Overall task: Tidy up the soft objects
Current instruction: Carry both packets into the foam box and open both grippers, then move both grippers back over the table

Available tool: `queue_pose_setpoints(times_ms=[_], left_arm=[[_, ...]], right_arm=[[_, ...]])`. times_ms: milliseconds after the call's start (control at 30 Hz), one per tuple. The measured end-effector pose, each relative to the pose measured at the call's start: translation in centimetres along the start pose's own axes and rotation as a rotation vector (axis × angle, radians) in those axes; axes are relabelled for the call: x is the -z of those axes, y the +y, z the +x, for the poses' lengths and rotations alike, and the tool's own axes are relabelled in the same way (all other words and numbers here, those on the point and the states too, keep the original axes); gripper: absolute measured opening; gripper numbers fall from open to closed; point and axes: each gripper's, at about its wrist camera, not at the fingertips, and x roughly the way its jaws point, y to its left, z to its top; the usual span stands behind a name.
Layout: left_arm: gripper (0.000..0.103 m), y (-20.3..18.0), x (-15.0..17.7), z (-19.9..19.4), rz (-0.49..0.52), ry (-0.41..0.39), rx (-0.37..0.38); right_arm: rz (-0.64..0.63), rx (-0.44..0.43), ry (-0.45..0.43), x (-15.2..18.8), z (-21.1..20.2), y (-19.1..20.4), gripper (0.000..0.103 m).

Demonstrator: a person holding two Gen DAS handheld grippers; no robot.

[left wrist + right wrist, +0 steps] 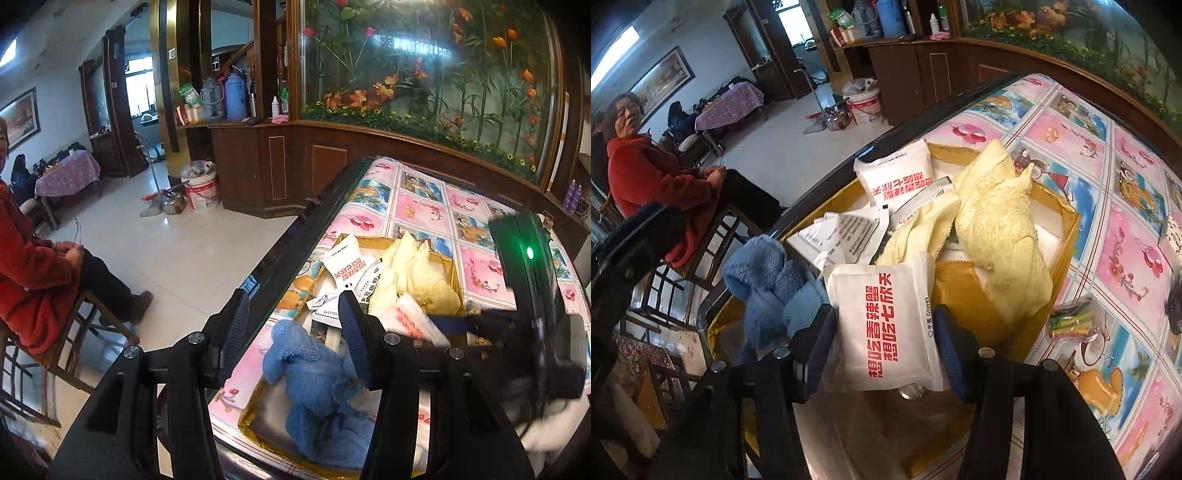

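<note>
A tabletop [424,206] covered in a pink and blue patterned cloth carries a shallow gold cardboard box [1067,236] set near its dark edge, and both views look down into that box from the near side. Only the left wrist view takes in the glass-fronted flower display [424,66] behind the tabletop at full height; the right wrist view catches just its lower corner. A person in a red coat [650,177] sits on a wooden chair beyond the edge, seen in both views. Inside the box, a yellow towel [997,221] lies crumpled toward the far side, and a blue towel [317,384] is bunched at the near left corner. The left gripper [293,328] hangs above that blue towel with its fingers apart, nothing between them. The left view also shows the body of the right gripper [884,345] from outside, dark, blurred and lit by a green lamp, which its own camera cannot show. The right wrist view makes plain that a white packet [886,325] with red lettering stands between the right fingers, which are parted with small gaps on either side of it; the left view gives only a blurred corner of this packet. A second white packet [894,173] rests at the far left of the box. Only the right view shows a small clear bag of coloured bits [1075,321] on the cloth, right of the box.
</note>
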Motion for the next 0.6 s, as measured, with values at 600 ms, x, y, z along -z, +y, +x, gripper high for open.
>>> queue_pose_setpoints(times_ms=[600], left_arm=[[0.051,-2.3,0.6,-1.0,0.083,0.015,-0.01]], right_arm=[[0.22,-0.276,-0.144,1.0,-7.9,-6.0,0.076]])
